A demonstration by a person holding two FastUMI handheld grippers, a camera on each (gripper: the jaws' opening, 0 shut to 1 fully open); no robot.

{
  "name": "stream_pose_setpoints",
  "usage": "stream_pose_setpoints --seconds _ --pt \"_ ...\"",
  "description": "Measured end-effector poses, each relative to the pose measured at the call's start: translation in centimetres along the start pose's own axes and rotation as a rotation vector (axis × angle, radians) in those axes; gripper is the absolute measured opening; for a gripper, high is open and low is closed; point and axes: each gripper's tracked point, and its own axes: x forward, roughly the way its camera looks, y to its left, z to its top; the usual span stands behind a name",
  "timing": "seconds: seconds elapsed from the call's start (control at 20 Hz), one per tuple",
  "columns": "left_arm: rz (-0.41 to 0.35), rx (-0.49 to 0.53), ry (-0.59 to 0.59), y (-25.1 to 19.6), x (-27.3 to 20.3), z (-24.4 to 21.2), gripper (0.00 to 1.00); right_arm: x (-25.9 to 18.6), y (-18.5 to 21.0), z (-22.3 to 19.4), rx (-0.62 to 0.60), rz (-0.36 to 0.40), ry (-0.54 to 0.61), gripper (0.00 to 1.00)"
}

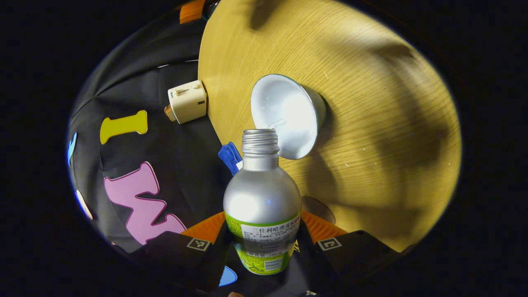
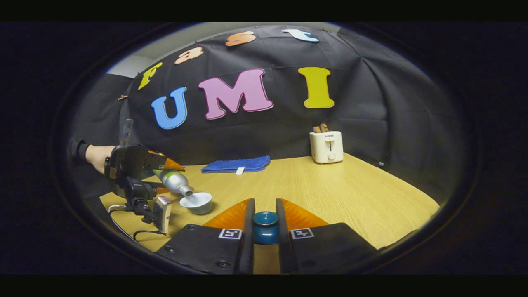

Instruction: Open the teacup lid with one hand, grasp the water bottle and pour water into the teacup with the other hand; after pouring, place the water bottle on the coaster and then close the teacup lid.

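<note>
Above the teacup (image 2: 197,202), the left tool (image 2: 167,177) tips the gripped water bottle (image 1: 262,198).

Left gripper view: riding close above the bottle (image 1: 262,202), rolled sideways, looking down its neck at the teacup (image 1: 286,115) on the desk (image 1: 371,123). Right gripper view: low over the desk, level, facing the booth wall, farther off. Shared: teacup (image 2: 197,202), bottle (image 2: 175,181), toaster (image 2: 326,146), blue cloth (image 2: 237,164).

Water bottle (image 2: 175,181) tilting over teacup (image 2: 197,203) sitting on table (image 2: 330,185); cloth (image 2: 236,164) lying behind, toaster (image 2: 326,146) standing right at back edge.
</note>
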Motion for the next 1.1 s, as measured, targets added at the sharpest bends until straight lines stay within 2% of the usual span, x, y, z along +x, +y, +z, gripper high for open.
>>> stream_pose_setpoints --seconds 0.5,0.6,0.65,0.75,0.8,1.1 --pt "-0.044 0.086 0.044 0.3 0.2 -1.1 0.80 0.0 -0.1 0.1 0.005 0.007 -0.001 0.24" --pt "-0.042 0.113 0.044 0.5 0.3 -1.1 0.79 0.2 0.0 -0.1 0.006 0.009 0.004 0.24" --pt "-0.045 0.130 0.045 0.6 0.4 -1.2 0.80 0.2 0.2 -0.1 0.006 0.012 0.006 0.28" --pt "-0.050 0.169 0.051 1.0 0.4 -1.3 0.79 0.3 0.4 -0.2 0.003 0.016 0.008 0.24" --pt "-0.051 0.182 0.056 1.1 0.5 -1.3 0.79 0.3 0.5 -0.1 0.002 0.018 0.008 0.28" --pt "-0.050 0.219 0.077 1.4 0.4 -2.0 0.79 0.5 1.1 -0.7 0.015 0.032 0.017 0.28"
